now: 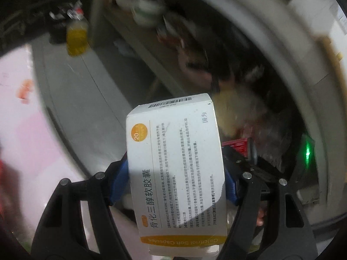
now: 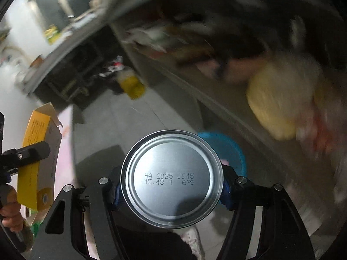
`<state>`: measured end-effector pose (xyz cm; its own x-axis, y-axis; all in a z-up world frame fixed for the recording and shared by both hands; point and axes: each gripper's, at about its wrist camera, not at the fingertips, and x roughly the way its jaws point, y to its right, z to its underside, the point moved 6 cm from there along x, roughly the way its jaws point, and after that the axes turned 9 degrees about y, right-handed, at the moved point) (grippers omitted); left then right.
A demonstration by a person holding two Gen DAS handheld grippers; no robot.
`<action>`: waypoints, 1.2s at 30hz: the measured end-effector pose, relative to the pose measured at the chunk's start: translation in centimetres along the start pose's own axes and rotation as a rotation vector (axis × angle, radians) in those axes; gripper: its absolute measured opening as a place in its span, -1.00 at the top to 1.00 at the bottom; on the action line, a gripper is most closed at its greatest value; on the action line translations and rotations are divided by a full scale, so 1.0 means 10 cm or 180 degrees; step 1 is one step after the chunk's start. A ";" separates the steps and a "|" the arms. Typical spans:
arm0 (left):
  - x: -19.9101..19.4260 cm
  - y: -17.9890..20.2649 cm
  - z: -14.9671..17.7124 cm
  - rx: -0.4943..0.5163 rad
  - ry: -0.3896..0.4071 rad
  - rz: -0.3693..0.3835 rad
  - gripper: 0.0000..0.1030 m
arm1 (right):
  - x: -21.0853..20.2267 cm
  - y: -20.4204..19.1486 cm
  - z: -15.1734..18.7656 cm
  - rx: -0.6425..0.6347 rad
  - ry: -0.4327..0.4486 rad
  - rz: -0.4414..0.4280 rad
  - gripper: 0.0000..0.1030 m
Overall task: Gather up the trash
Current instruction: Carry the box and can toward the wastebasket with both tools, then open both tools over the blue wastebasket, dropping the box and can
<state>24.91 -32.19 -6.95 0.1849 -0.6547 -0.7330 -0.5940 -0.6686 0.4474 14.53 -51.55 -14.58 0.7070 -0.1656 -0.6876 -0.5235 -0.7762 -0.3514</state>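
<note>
Left claw (image 1: 175,186) clamped on a white and yellow cardboard medicine box (image 1: 176,169), blue pads pressed against its two long sides, barcode end at 12 o'clock. Right claw (image 2: 171,186) clamped on a silver aluminium drink can (image 2: 172,178), its stamped round bottom turned to the lens, red side visible only from the left wrist at 3 o'clock of the box.

Beyond both claws, at 1 to 2 o'clock, a large grey bin (image 1: 288,69) with a wide pale rim, open, holding blurred rubbish: a yellow bag (image 2: 279,101), reddish wrappers, dark scraps.

Only in the right wrist view: a blue plastic basin (image 2: 229,149) on the grey floor just behind the can, and the box with its flap open at 9 o'clock. Only in the left wrist view: a green light (image 1: 307,151) at 3 o'clock.

At 11 o'clock, a yellow-filled bottle (image 1: 77,36) on the floor, well apart from the bin.
</note>
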 end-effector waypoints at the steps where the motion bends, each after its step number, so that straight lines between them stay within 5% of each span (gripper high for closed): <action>1: 0.22 0.05 0.02 0.0010 -0.0123 -0.0032 -0.33 | 0.11 0.12 0.07 0.0091 -0.0058 0.0038 -0.24; 11: 1.64 0.08 0.10 0.0025 -0.0753 -0.0375 -0.36 | 0.89 0.94 0.67 0.0698 -0.0468 0.0325 -0.24; 12: 1.77 0.05 0.10 -0.0006 -0.0808 -0.0396 -0.48 | 0.91 0.98 0.72 0.0733 -0.0490 0.0333 -0.24; 18: 2.11 -0.03 0.05 -0.0134 -0.0822 -0.0490 -0.57 | 1.02 1.13 0.90 0.0802 -0.0540 0.0383 -0.25; 22: 1.96 0.00 -0.09 -0.0173 -0.0669 -0.0448 -0.57 | 1.01 1.23 0.94 0.0801 -0.0534 0.0400 -0.25; 27: 1.50 0.12 -0.25 0.0146 -0.0384 -0.0495 -0.57 | 1.15 1.25 0.96 0.0745 -0.0593 0.0421 -0.25; 36: 0.18 0.26 -0.19 0.0413 0.0035 -0.0324 -0.57 | 1.73 1.07 0.90 0.0307 -0.0827 0.0633 -0.34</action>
<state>25.20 -35.80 -6.09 0.2575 -0.5902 -0.7651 -0.6678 -0.6810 0.3006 16.90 -57.28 -35.96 0.4484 -0.1378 -0.8832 -0.6903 -0.6811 -0.2442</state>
